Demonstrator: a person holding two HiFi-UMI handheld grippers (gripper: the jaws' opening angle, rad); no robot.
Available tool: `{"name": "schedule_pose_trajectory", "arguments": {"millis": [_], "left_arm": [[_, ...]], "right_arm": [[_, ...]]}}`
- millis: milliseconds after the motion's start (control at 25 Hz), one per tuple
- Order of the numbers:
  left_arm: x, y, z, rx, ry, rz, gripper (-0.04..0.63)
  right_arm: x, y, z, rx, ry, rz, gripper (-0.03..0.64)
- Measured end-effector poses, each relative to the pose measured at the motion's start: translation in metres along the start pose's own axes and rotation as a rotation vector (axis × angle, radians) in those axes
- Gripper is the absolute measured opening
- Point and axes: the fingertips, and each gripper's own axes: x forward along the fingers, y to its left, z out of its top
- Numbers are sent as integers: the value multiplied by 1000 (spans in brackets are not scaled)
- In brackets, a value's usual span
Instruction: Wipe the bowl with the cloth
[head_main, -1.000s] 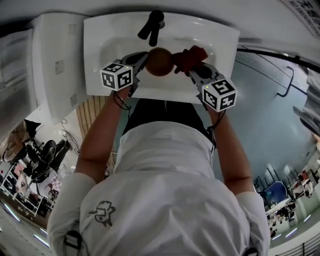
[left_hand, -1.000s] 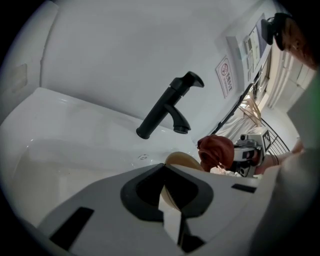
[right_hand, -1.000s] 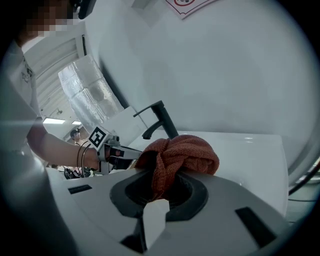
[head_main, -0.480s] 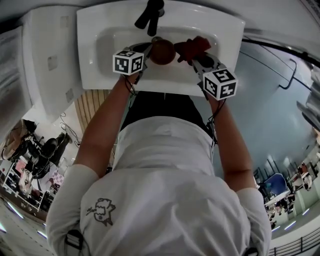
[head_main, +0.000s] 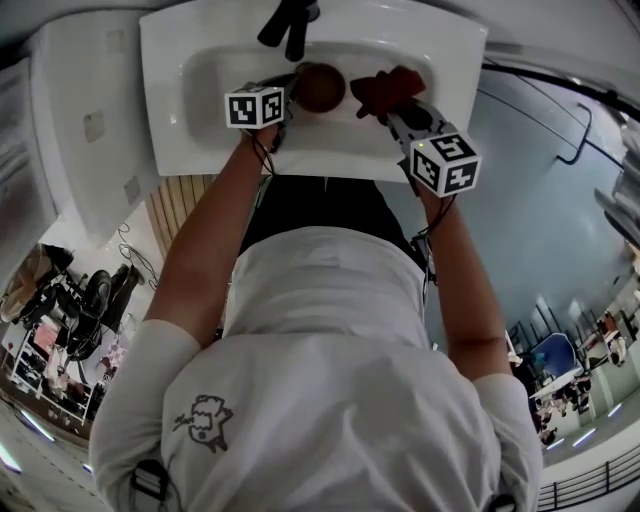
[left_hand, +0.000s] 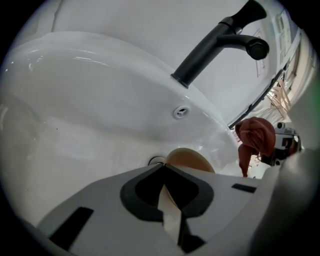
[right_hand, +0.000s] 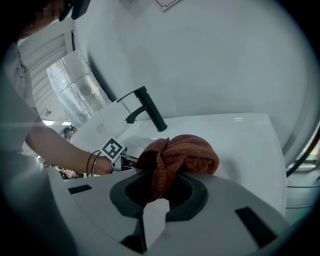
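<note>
A brown bowl (head_main: 318, 88) hangs over the white sink basin (head_main: 205, 80), just in front of the black faucet (head_main: 290, 20). My left gripper (head_main: 288, 97) is shut on its rim; in the left gripper view the tan bowl (left_hand: 191, 159) rises edge-on from between the jaws, above the drain (left_hand: 156, 161). A bunched red-brown cloth (head_main: 387, 88) sits right of the bowl, close beside it, with my right gripper (head_main: 388, 112) shut on it. In the right gripper view the cloth (right_hand: 181, 156) bulges out of the jaws. Whether cloth and bowl touch is hidden.
The faucet (left_hand: 220, 42) stands over the basin's back wall, above an overflow hole (left_hand: 181, 112). The sink's flat rim (right_hand: 250, 135) runs to the right. A white wall rises behind. A white cabinet (head_main: 85, 130) stands left of the sink.
Both grippers have moved farther over the basin toward the faucet, carrying the bowl and the cloth. Neither grip has changed.
</note>
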Motion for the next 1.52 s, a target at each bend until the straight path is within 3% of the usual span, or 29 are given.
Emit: {"name": "schedule_pose_trajectory", "arguments": {"millis": [120,160,200,600,920,1120,1360,1520], "left_arm": [[0,0,0,21,-2,5,36],[0,-1,0,29,0,6,90],[-1,-1,1,37,1,10,101],[-35,-8,26,94,-37,44,104],[-108,-43,67,171,-153,58,40],[-156,-79,90,305,-264,49,15],[-199,-110,117,411,-387,-8,14],[-206,-109,137,421,-431,-64,14]], "right_arm": [[-1,0,1,-5,-2,-1,54],[-1,0,1,-6,-2,-1,54],[-2,1,2,-8,-3,-1,54],[-15,15,26,-54,-37,-3,54],[-36,47,61,-121,-70,21,54],[-48,67,87,-174,-117,32,54],[-41,82,114,-237,-158,38,54],[-23,75,125,-178,-190,54,54]]}}
